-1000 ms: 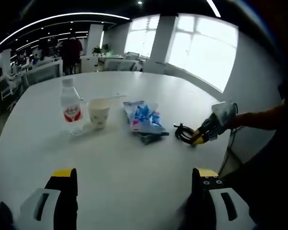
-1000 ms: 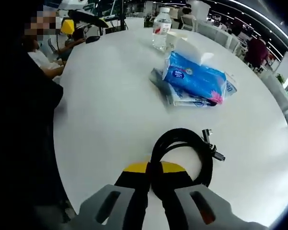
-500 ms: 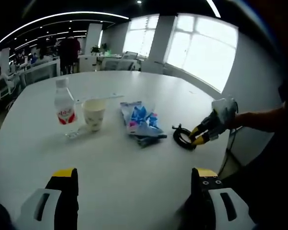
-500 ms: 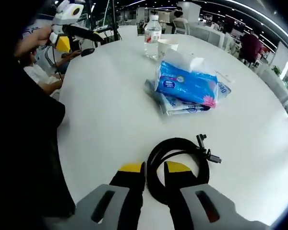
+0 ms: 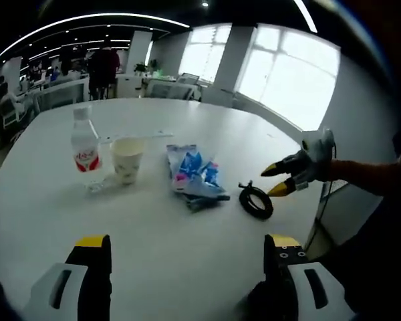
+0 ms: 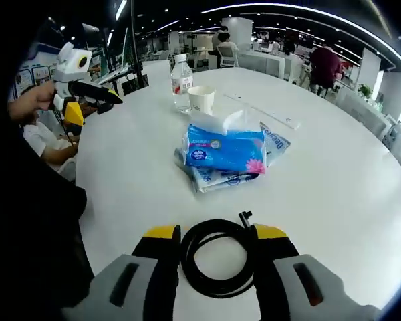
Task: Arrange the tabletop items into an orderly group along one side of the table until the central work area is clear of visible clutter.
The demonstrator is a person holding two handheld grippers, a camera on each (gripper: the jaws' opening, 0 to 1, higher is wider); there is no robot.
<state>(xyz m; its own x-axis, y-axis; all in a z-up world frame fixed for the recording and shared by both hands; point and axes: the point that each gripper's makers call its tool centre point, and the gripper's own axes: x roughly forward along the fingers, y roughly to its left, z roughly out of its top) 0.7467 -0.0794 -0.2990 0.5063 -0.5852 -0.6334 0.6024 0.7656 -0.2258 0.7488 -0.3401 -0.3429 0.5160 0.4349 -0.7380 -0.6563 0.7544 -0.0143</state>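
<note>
The coiled cable (image 6: 217,263) lies on the table (image 6: 361,194) near its edge, framed between the spread jaws of the right gripper (image 6: 216,234), so its placing is judged done and a next item must be chosen. The bottle (image 5: 84,149), cup (image 5: 126,159) and tissue packs (image 5: 194,175) are lined up beyond it. The left gripper (image 5: 187,246), also spread and holding nothing, is seen in its own view above bare tabletop, where the right gripper is seen lifted clear of the cable.

Open office, bright windows (image 5: 291,77), ceiling light strips (image 5: 87,19).
</note>
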